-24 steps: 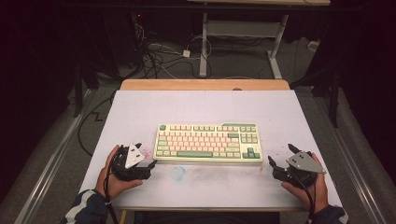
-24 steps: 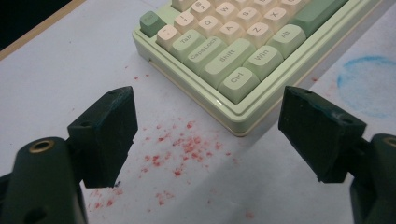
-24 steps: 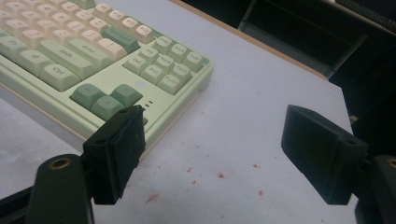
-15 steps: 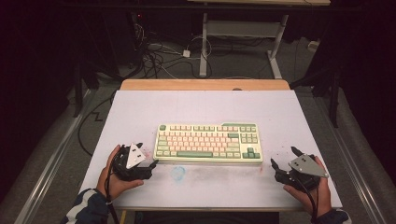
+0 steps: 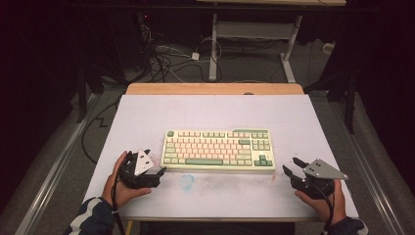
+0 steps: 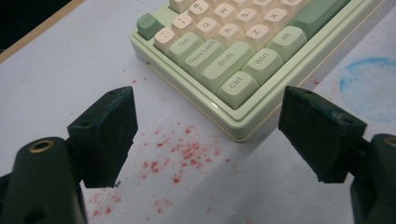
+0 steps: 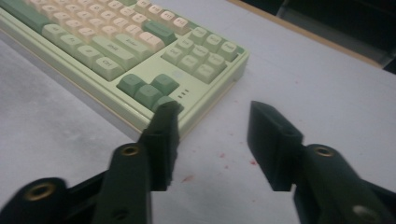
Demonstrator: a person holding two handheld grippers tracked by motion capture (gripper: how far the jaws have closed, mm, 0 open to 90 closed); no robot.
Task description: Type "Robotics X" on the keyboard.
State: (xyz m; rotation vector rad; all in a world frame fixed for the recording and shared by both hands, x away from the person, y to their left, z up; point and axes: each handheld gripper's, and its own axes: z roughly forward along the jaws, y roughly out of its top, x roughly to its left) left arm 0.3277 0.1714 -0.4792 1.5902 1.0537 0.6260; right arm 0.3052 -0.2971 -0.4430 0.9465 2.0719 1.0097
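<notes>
high view: pale-green keyboard [image 5: 218,149], cream and green keys; left gripper [image 5: 155,172], right gripper [image 5: 292,166] fingers apart, empty.

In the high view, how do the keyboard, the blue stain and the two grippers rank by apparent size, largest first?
1. keyboard
2. left gripper and right gripper: they look about alike, so I do not rank them
3. blue stain

From above, the keyboard [image 5: 218,149] key legends are too small to read. In the left gripper view its right end runs off the top edge; in the right gripper view its left end is cut off, the legends blur, and one finger [image 7: 164,135] hides the corner arrow key.
</notes>
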